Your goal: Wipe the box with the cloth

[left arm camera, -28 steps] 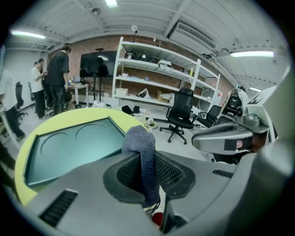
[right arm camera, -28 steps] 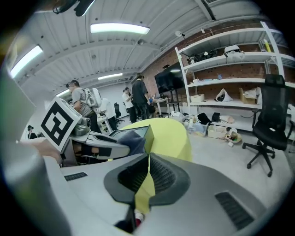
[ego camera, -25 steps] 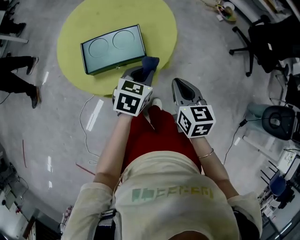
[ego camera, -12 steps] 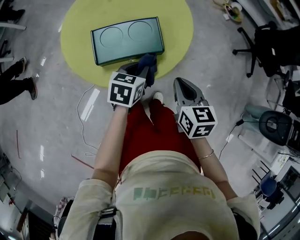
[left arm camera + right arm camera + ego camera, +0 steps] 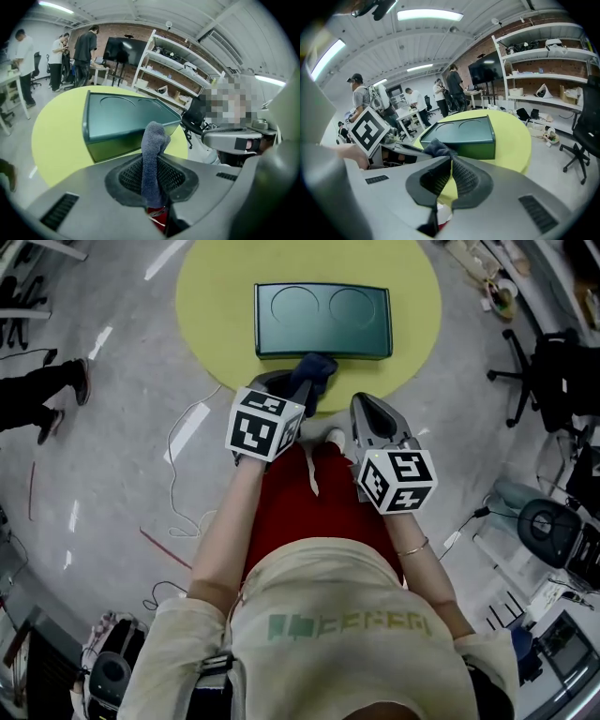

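A dark green box with two round recesses in its lid lies on a round yellow mat. My left gripper is shut on a dark blue cloth, which hangs just short of the box's near edge. In the left gripper view the cloth stands up between the jaws, in front of the box. My right gripper is shut with nothing in it, beside the left one and a little further back. From the right gripper view the box and cloth show ahead.
A white cable loops on the grey floor at left. A person's legs stand at far left. Office chairs are at right. Shelves and several people stand beyond the mat.
The box and mat have come nearer the middle of the head view. My left gripper with the cloth now sits closer to the box's near edge. The right gripper has kept its place.
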